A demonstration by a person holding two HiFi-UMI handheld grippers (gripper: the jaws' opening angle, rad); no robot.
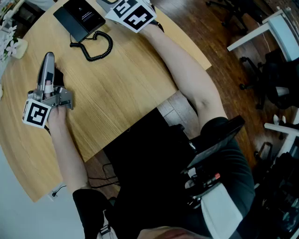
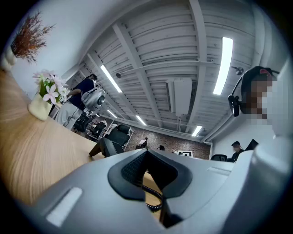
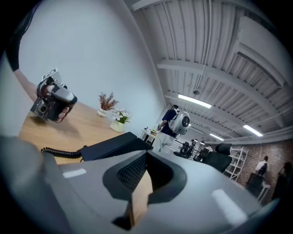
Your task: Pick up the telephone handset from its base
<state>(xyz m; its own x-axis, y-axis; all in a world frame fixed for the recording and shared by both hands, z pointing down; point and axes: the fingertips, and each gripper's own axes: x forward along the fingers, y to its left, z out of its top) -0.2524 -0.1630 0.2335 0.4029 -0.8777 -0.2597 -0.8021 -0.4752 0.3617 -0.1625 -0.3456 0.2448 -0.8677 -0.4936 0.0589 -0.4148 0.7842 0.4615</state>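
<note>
The black telephone (image 1: 79, 18) sits at the far edge of the round wooden table (image 1: 121, 93), and its coiled cord (image 1: 98, 49) loops out in front of it. I cannot tell the handset apart from the base. My left gripper (image 1: 48, 57) rests on the table at the left, well short of the phone, shut and empty. In the left gripper view the telephone (image 2: 107, 147) lies ahead beyond the left gripper (image 2: 147, 153). Only the marker cube of my right gripper (image 1: 132, 11) shows, just right of the phone. The right gripper (image 3: 147, 157) is shut and empty, with the telephone (image 3: 114, 144) close to its left.
A small vase of white flowers (image 1: 16, 46) stands at the table's far left edge. Office chairs (image 1: 275, 84) and white desks stand on the wooden floor to the right. People (image 3: 176, 123) move about in the room beyond the table.
</note>
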